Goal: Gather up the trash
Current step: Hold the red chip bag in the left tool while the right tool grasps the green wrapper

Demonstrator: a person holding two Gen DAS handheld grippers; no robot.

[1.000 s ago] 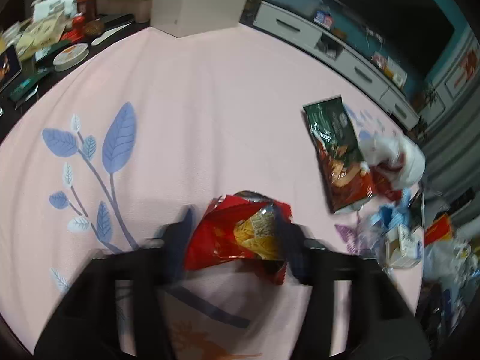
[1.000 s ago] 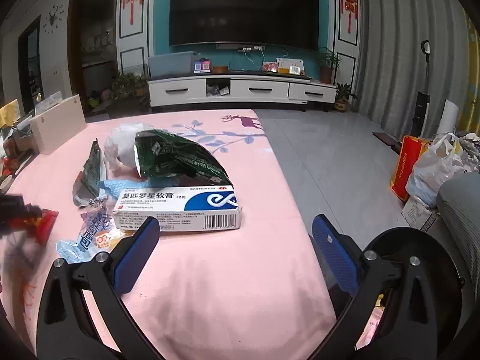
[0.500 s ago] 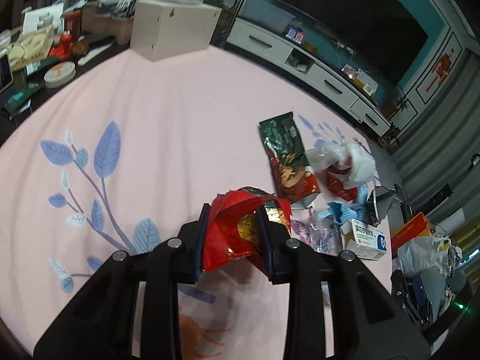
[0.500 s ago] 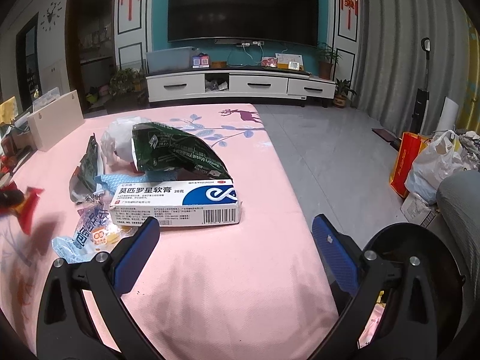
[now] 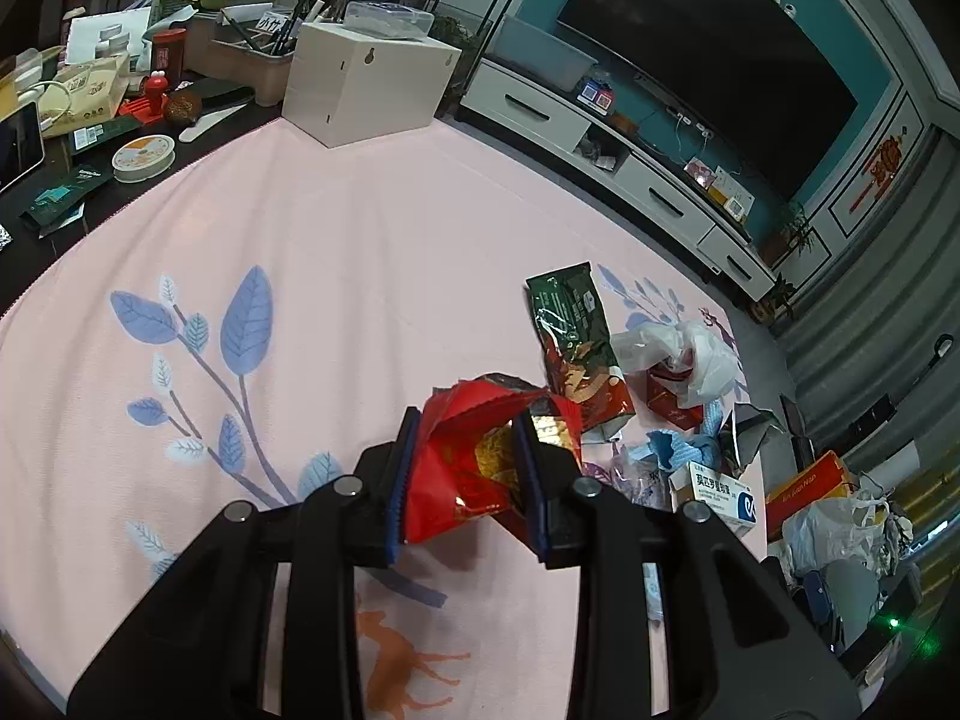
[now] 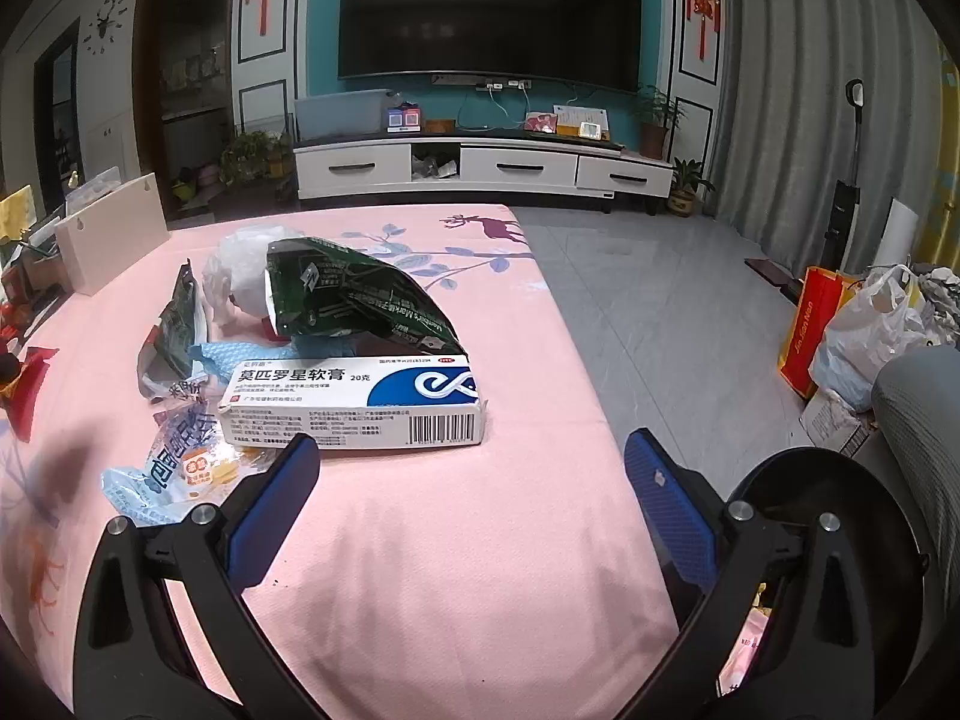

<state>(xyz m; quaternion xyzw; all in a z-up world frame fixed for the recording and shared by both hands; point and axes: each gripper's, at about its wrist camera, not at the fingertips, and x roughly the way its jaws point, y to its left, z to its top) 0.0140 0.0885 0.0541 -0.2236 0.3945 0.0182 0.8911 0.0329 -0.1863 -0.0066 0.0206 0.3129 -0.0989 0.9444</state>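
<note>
My left gripper (image 5: 465,477) is shut on a crumpled red snack wrapper (image 5: 474,468), held a little above the pink tablecloth (image 5: 336,252). The same red wrapper (image 6: 27,378) shows at the left edge of the right wrist view. My right gripper (image 6: 471,492) stands open above the cloth, nothing between its fingers. Just beyond it lies a white and blue medicine box (image 6: 354,402). Behind that box are a dark green bag (image 6: 354,294), a white plastic bag (image 6: 240,270) and small clear wrappers (image 6: 174,462). A green and red snack bag (image 5: 576,342) lies flat on the cloth.
A black bin (image 6: 834,516) stands off the table's right edge, under my right gripper. A white wooden box (image 5: 366,84) sits at the cloth's far end, beside a cluttered dark desk (image 5: 90,120). Bags (image 6: 864,330) lie on the grey floor.
My left gripper has closed on the red wrapper and lifted it off the cloth. The wrapper has drifted toward the left edge in the right wrist view. My right gripper has stayed put.
</note>
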